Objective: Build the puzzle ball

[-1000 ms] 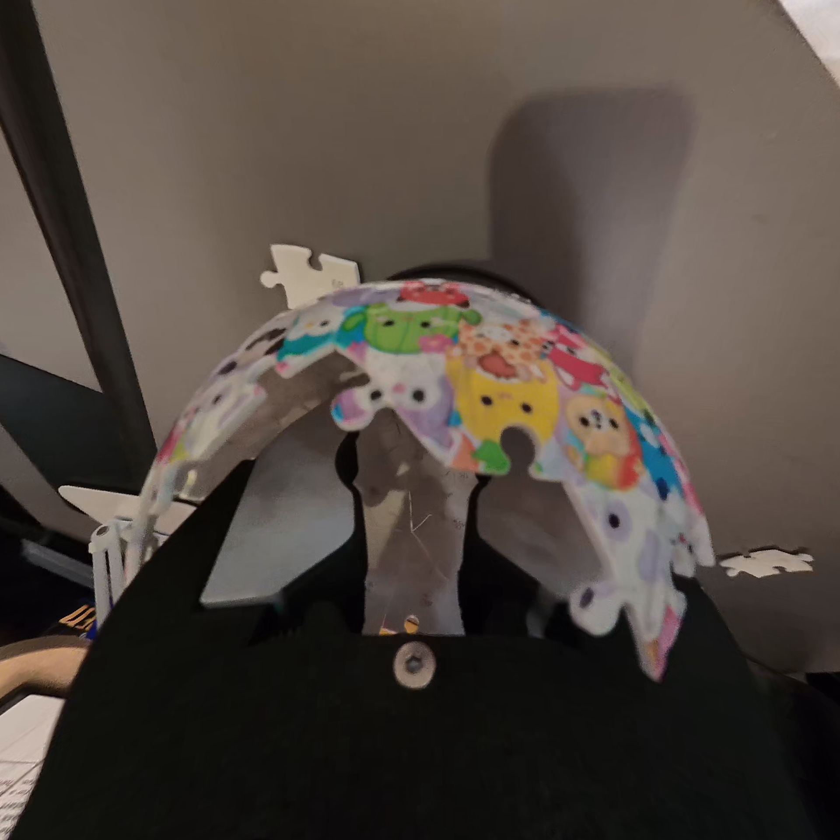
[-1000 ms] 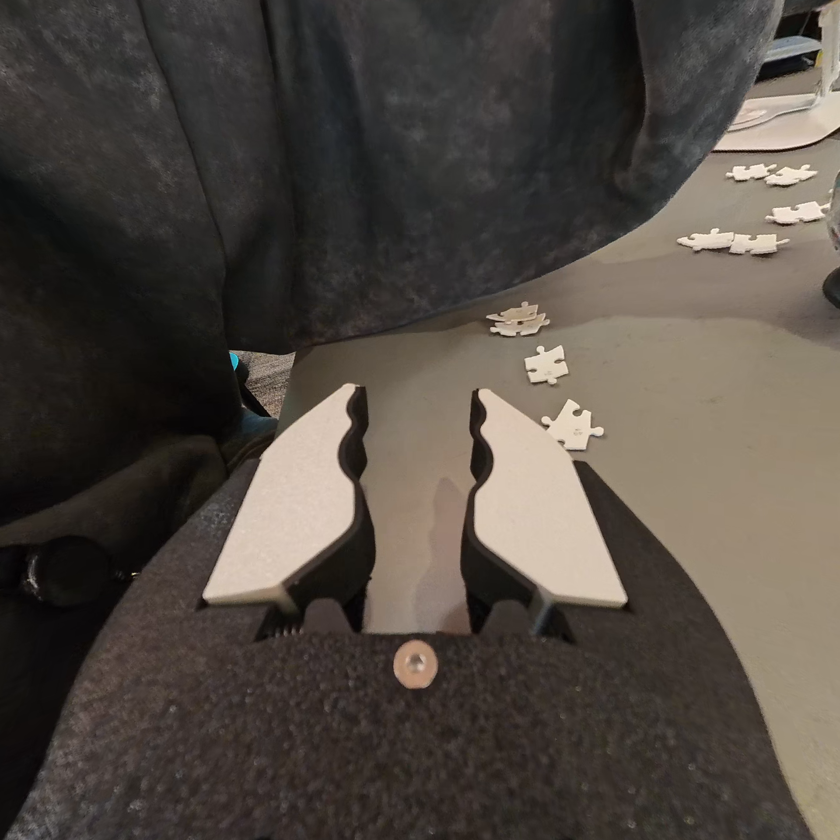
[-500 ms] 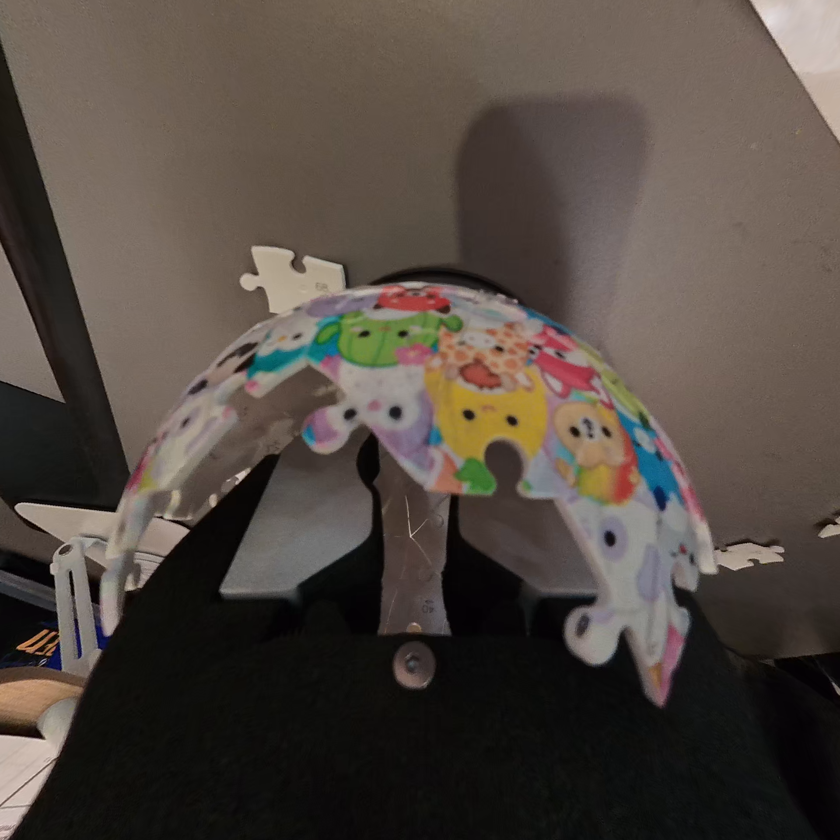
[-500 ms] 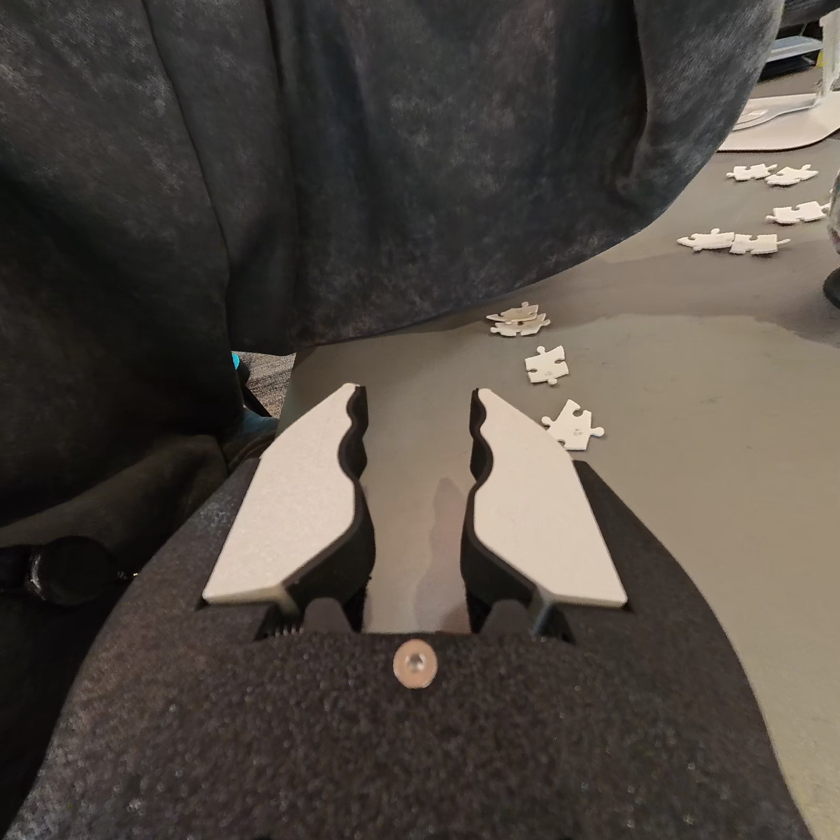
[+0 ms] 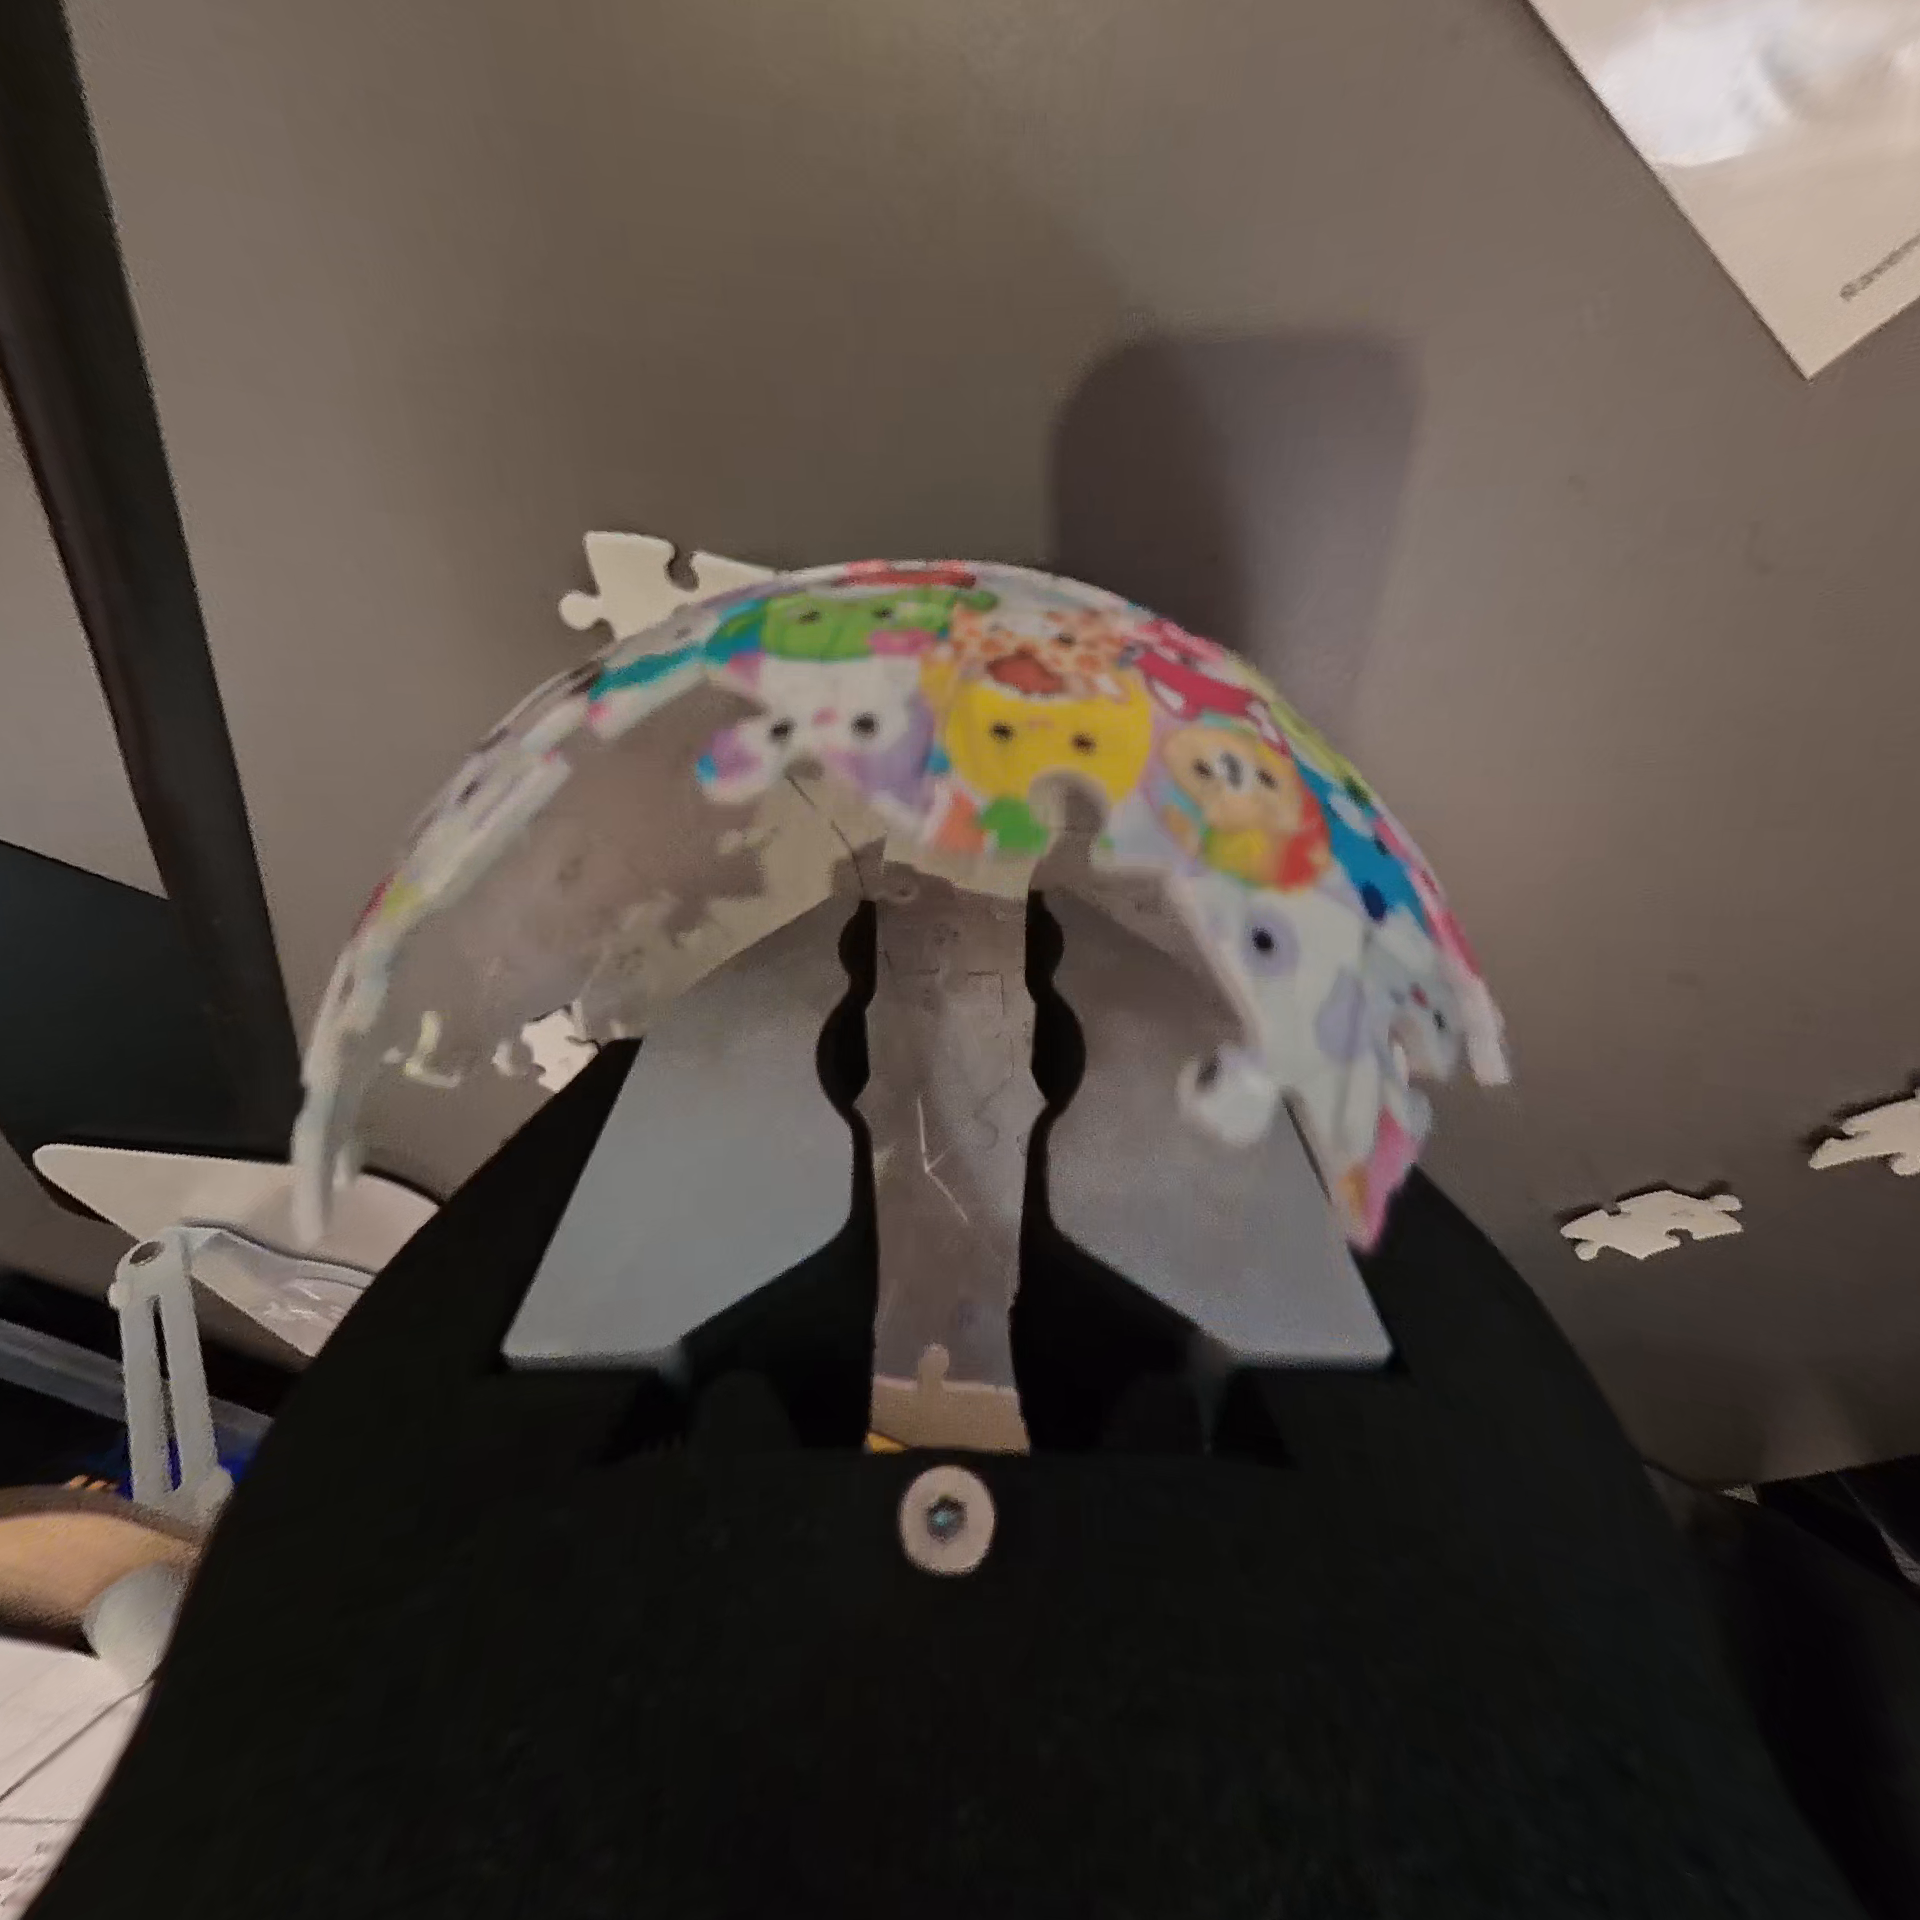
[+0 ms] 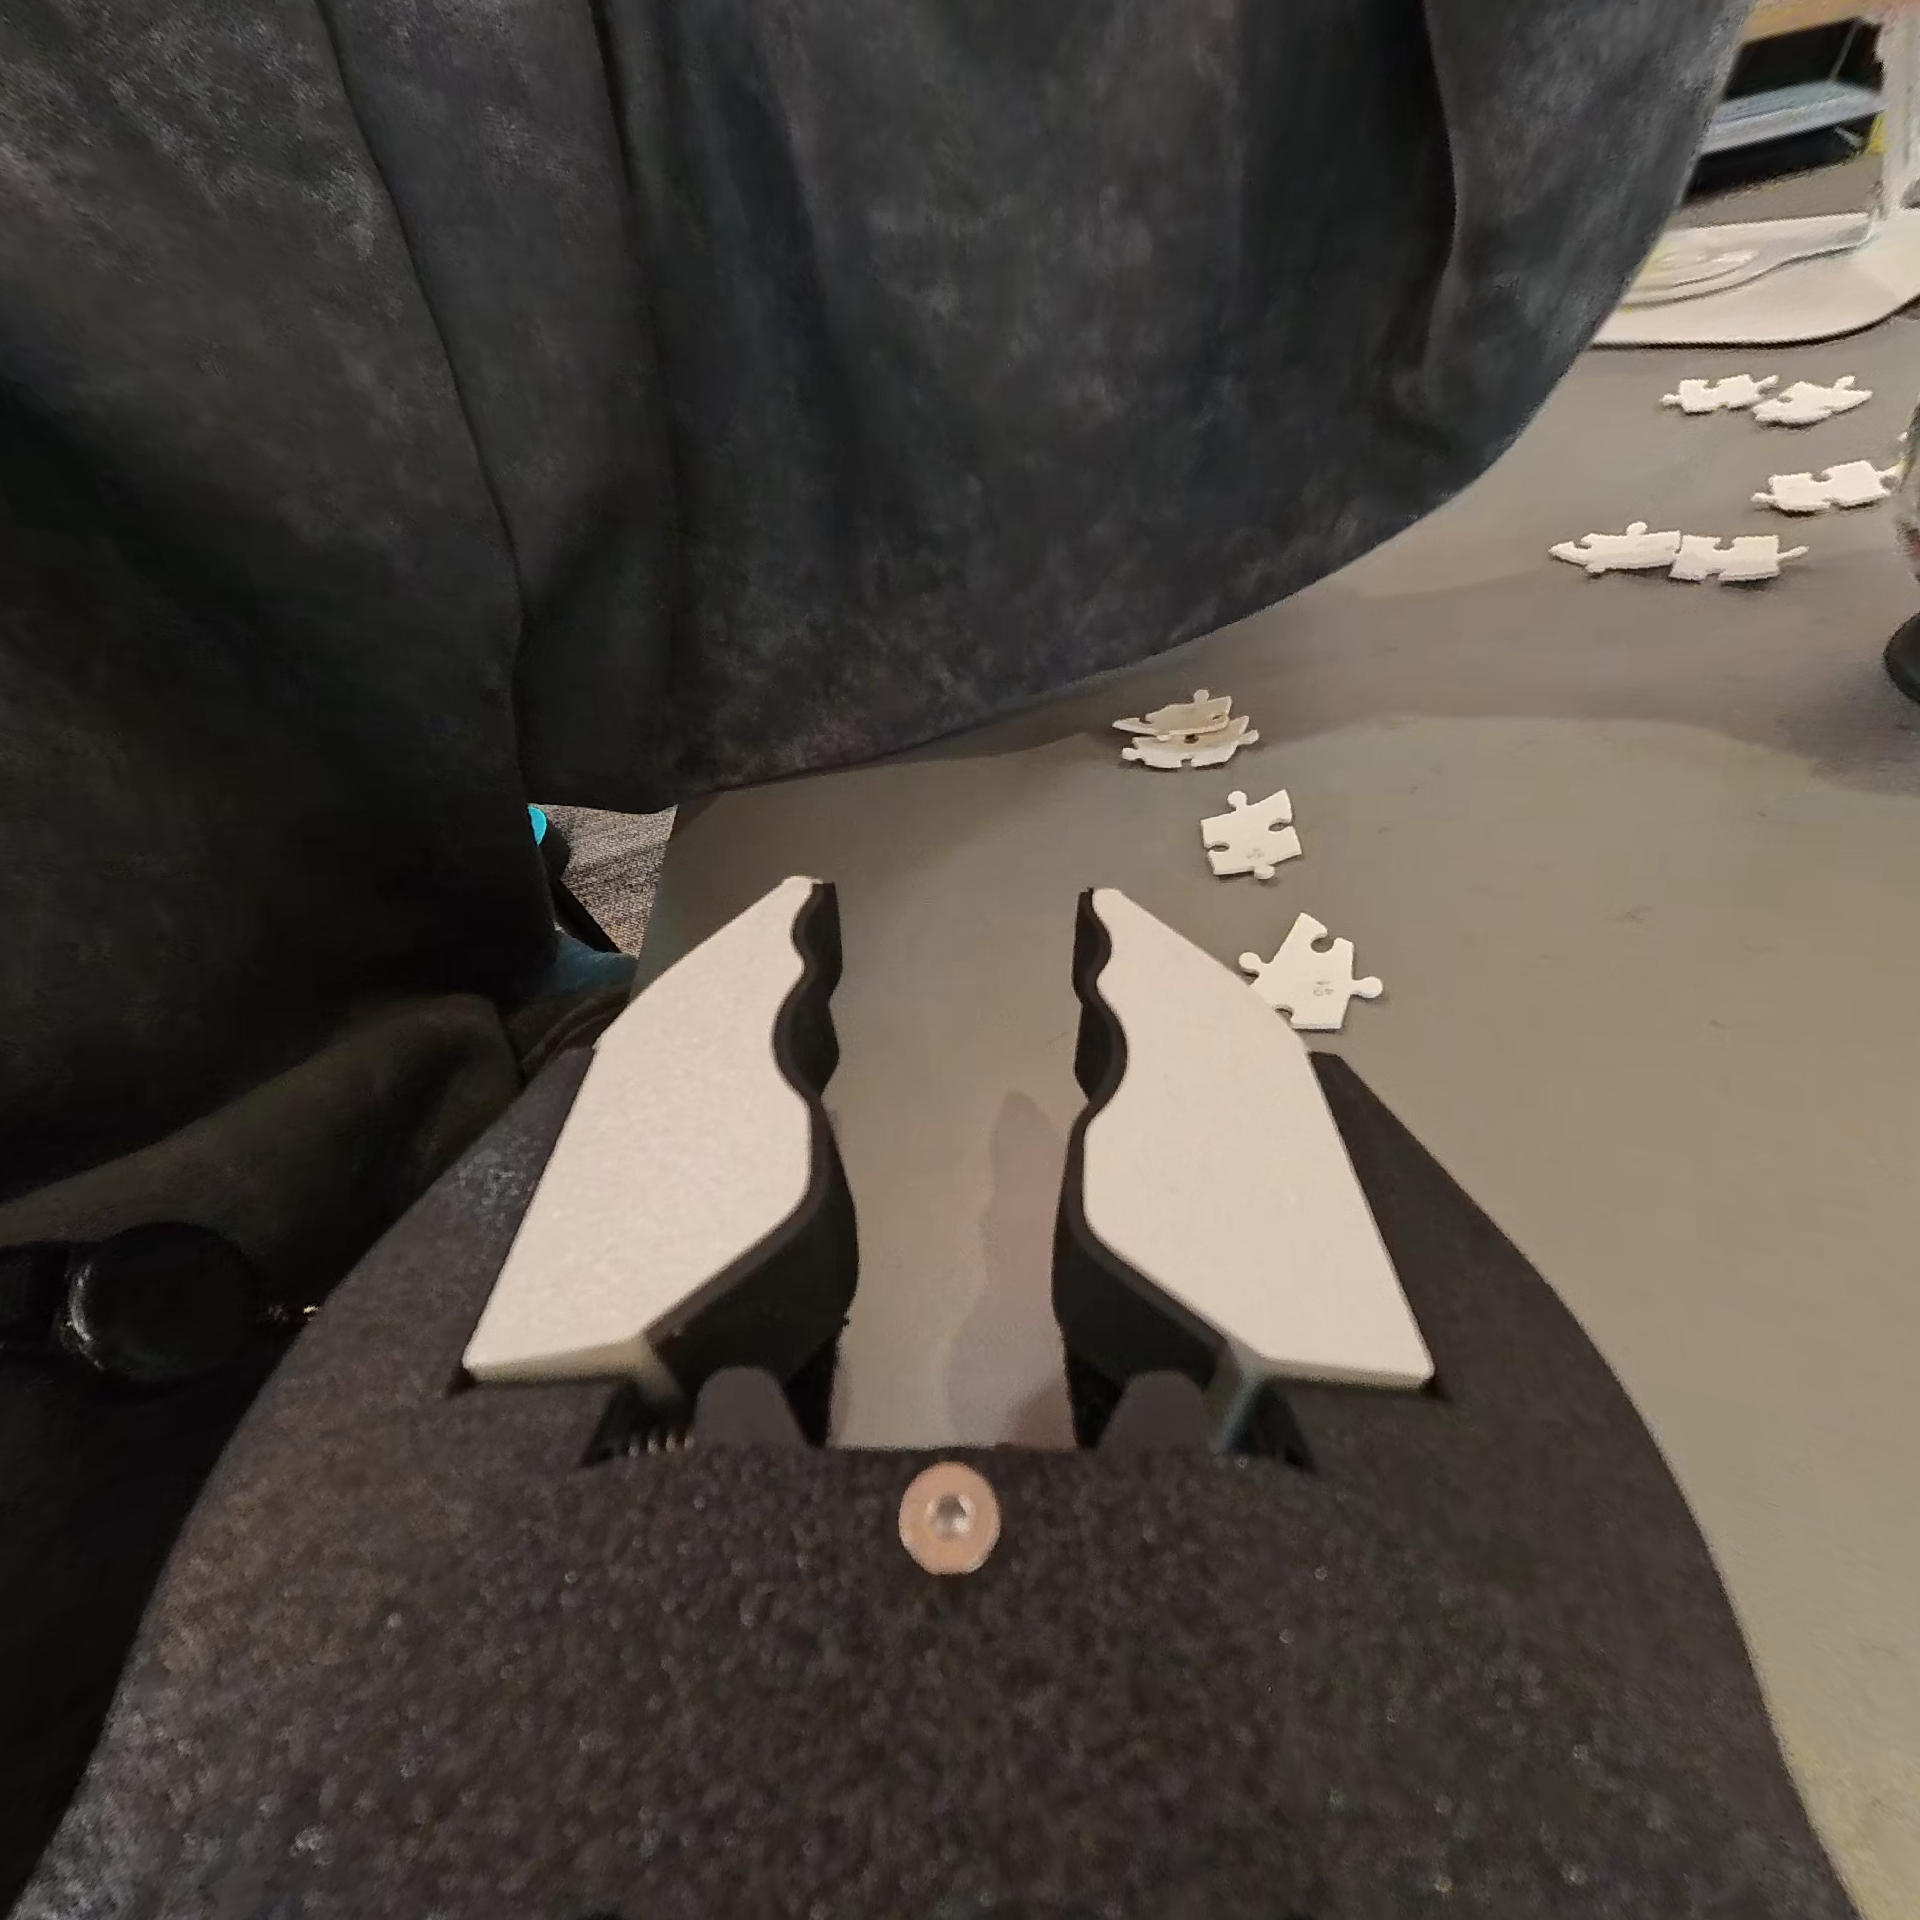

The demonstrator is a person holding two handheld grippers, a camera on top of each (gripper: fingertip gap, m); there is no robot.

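We are looking along our left gripper at the partly built puzzle ball, a curved shell printed with bright cartoon animals, its pale grey inside facing us. The shell is arching over the tips of the two fingers, and the picture is blurred there. A gap is showing between the fingers, but their tips are sitting under the shell's edge, so we cannot tell whether they are pinching it or merely lying beneath it. The ball is hanging above the grey table. A loose white piece is peeking out just behind the shell's top left edge, and two more white pieces are lying on the table to the right. A white sheet is occupying the top right corner.

Our right gripper is standing released, its pale fingers spread apart with nothing between them, low over the same table. A person's dark mottled garment is filling the upper part of that view. Face-down white pieces are scattered to the right: one just beside the right finger, another beyond it, a small overlapping pile near the garment's hem, and several more farther off.
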